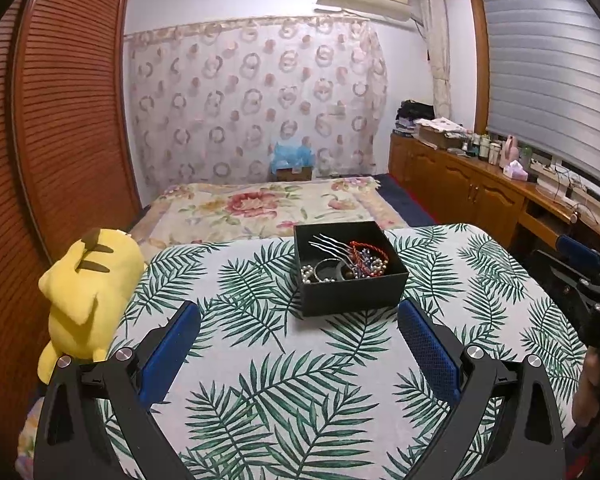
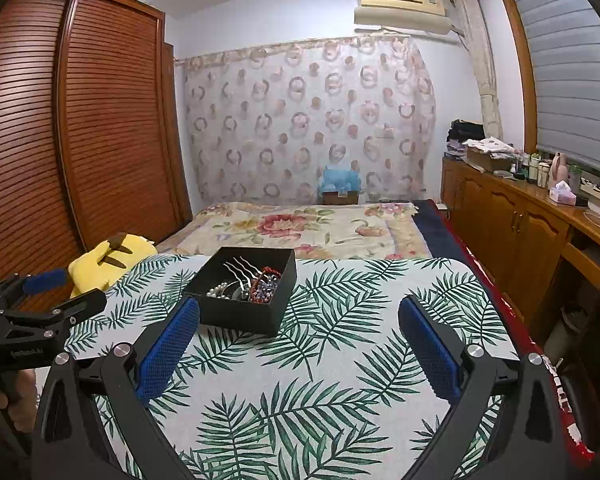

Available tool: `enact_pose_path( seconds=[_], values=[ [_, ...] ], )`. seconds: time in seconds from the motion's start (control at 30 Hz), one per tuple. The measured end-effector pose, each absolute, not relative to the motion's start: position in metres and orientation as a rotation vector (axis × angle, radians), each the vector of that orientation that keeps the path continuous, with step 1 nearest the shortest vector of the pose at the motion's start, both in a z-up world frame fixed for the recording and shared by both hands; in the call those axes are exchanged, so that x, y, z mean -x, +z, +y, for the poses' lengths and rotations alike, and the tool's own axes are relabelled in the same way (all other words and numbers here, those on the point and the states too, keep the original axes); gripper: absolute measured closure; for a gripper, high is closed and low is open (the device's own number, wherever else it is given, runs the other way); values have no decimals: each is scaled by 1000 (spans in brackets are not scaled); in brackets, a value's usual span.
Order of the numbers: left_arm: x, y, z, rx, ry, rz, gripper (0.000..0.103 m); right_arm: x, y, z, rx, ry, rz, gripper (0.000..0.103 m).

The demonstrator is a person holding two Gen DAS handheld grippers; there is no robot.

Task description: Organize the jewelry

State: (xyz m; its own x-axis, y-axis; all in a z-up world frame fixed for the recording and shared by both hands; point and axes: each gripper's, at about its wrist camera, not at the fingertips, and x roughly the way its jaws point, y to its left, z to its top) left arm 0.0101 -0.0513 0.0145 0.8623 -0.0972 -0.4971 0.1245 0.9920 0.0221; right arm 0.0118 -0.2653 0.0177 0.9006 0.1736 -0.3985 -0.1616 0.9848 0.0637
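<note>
A black open box [image 1: 354,294] stands on the fern-print table [image 1: 284,392], also in the right wrist view [image 2: 240,314]. Inside lie a silver hair fork [image 1: 329,245], a red cord bracelet [image 1: 370,252], pearl beads [image 1: 308,274] and other jewelry in a heap. My left gripper [image 1: 299,322] is open and empty, just short of the box's near wall. My right gripper [image 2: 299,320] is open and empty, with the box ahead and to the left, near its left finger. Each gripper shows at the edge of the other's view, the right one [image 1: 592,280] and the left one [image 2: 40,300].
A yellow plush toy [image 1: 86,300] lies at the table's left edge. A bed with a floral cover [image 1: 268,204] lies behind the table. A wooden wardrobe [image 1: 52,120] stands left, a wooden cabinet [image 1: 460,184] with bottles right.
</note>
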Motion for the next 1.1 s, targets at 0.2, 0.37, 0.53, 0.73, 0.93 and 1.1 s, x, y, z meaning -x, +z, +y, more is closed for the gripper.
enact_pose_path(
  seconds=[0.2, 0.37, 0.53, 0.73, 0.93, 1.1],
  values=[
    [-9, 14, -53, -51, -117, 518, 8, -12, 14, -264, -32, 176, 418, 3],
    [-9, 14, -54, -51, -118, 518, 8, -12, 14, -264, -36, 175, 413, 3],
    [-9, 14, -54, -51, -117, 518, 8, -11, 14, -264, -34, 175, 413, 3],
    [-9, 14, -54, -51, -119, 518, 8, -11, 14, -263, -35, 177, 415, 3],
    [-9, 14, -53, -50, -116, 518, 8, -12, 14, -261, -34, 176, 416, 3],
    [-9, 14, -52, -49, -117, 517, 8, -12, 13, -261, -34, 176, 417, 3]
  ],
)
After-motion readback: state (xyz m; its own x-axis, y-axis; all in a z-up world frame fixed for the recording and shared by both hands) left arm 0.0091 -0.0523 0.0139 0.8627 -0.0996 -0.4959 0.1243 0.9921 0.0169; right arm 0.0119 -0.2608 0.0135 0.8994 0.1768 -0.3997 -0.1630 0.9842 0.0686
